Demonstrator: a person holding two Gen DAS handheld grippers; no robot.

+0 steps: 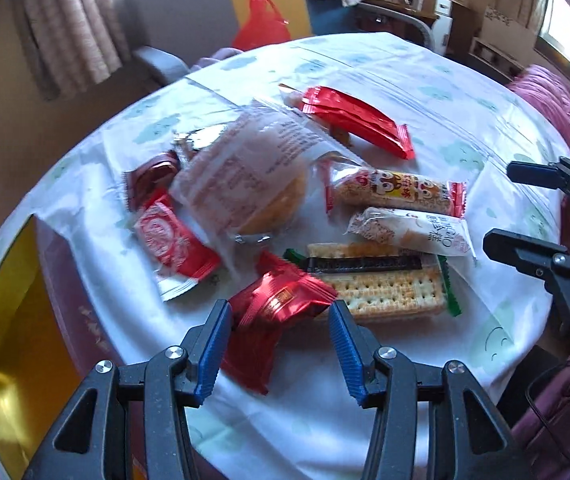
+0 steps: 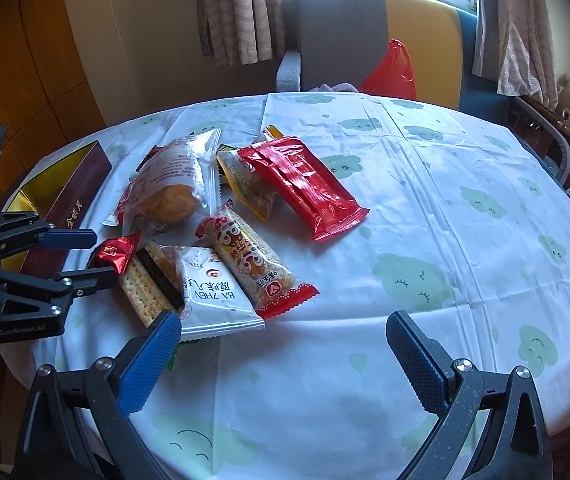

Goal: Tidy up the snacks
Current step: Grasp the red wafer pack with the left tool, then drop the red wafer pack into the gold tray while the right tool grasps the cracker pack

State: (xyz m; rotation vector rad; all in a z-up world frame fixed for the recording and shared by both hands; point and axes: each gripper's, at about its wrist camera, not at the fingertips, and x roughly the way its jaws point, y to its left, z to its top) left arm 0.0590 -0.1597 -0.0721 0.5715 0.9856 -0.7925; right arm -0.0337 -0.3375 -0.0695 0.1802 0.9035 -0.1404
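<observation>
Item: red foil packet point(image 1: 281, 312), lying at the near edge of the snack pile on the table point(image 1: 425, 92).
Left gripper point(image 1: 280, 344): jaws parted, nothing held; the packet lies between the fingertips.
Packet axis: judged slanted across the gap.
Right gripper point(image 2: 283, 356): spread wide, nothing held, over bare cloth.
Nearer arm: left.
Box point(image 1: 13, 304): gold-lined, just left of the pile.

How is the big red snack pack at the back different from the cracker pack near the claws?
The big red pack has shiny wrapping you cannot see through; the cracker pack is clear, showing pale dotted crackers. The red pack is plain red, while the cracker pack has a black band and green ends. The red pack lies farthest from the left claw; the cracker pack lies just ahead of it. Both lie flat on the tablecloth.
</observation>
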